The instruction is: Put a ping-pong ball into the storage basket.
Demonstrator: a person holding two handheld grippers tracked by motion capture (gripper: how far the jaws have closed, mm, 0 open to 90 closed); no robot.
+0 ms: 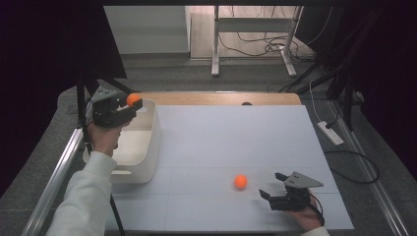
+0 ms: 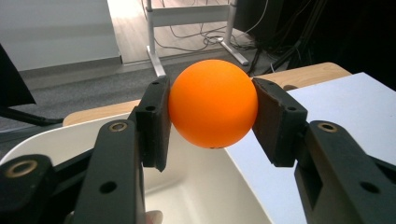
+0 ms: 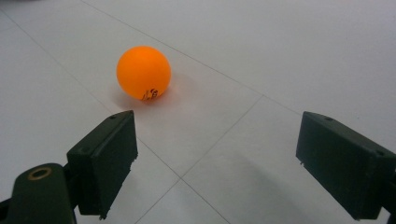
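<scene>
My left gripper [image 1: 134, 103] is shut on an orange ball [image 1: 133, 99], holding it over the far end of a white bin [image 1: 147, 162] at the table's left. In the left gripper view the ball [image 2: 213, 102] is pressed between both pads, with the bin's inside [image 2: 196, 191] below it. A second orange ball [image 1: 240, 181] lies on the white table top near the front. My right gripper [image 1: 273, 186] stands open just right of it, jaws pointing toward it. In the right gripper view that ball [image 3: 143, 73] lies ahead of the left jaw, apart from both pads.
The white table sheet [image 1: 236, 137] covers a wooden table [image 1: 216, 98]. Beyond it stand a metal desk frame [image 1: 255, 39] with cables on the floor. A power strip [image 1: 329, 132] lies on the floor at the right. A metal rail [image 1: 54, 177] runs along the left side.
</scene>
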